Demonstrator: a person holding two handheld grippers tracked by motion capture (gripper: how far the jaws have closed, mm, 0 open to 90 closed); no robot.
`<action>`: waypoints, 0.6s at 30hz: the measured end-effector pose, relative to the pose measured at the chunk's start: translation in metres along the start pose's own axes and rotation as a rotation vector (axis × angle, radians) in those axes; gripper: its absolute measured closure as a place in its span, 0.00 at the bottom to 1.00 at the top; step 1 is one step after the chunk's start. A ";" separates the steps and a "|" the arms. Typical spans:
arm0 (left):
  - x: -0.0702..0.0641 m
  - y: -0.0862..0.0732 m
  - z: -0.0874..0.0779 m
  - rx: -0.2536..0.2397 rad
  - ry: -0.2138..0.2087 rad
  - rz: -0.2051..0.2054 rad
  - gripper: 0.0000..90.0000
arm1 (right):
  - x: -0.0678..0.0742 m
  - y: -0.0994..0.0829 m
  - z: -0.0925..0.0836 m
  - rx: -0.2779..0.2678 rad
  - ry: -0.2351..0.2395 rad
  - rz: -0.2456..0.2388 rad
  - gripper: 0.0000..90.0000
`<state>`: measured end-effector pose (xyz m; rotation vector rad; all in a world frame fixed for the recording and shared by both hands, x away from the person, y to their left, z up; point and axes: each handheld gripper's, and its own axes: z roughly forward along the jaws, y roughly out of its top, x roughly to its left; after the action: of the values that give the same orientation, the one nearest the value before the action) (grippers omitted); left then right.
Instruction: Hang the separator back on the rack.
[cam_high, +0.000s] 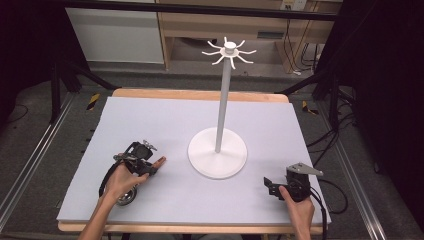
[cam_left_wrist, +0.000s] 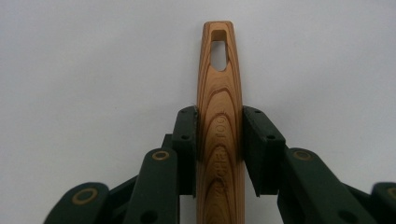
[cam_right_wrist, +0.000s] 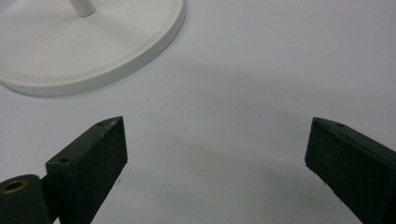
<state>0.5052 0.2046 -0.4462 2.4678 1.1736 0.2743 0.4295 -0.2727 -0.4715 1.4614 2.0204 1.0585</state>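
Grey matting covers the table, with the white hook stand at its middle. Left of the stand's base, the left gripper clamps a wooden handle mid-shaft. It looks stiff, light and smooth; gripping below the hanging slot suits it. Right of the base, the right gripper gapes wide, holding nothing.

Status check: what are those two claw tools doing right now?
Left gripper shut on wooden handle, flat on the mat. Right gripper open, holding nothing. White stand between them, apart from both.
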 end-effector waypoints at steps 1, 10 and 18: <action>0.000 -0.001 -0.002 -0.014 0.002 0.001 0.75 | -0.001 0.000 0.000 -0.002 0.000 -0.005 0.07; -0.001 -0.009 -0.028 -0.136 -0.026 -0.019 0.75 | -0.001 0.000 0.000 -0.002 -0.001 0.001 0.07; -0.004 -0.014 -0.057 -0.258 -0.040 -0.032 0.75 | -0.001 -0.001 0.000 -0.006 0.002 0.013 0.07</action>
<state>0.4741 0.2246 -0.4001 2.2194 1.0871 0.3430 0.4294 -0.2743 -0.4718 1.4728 2.0096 1.0709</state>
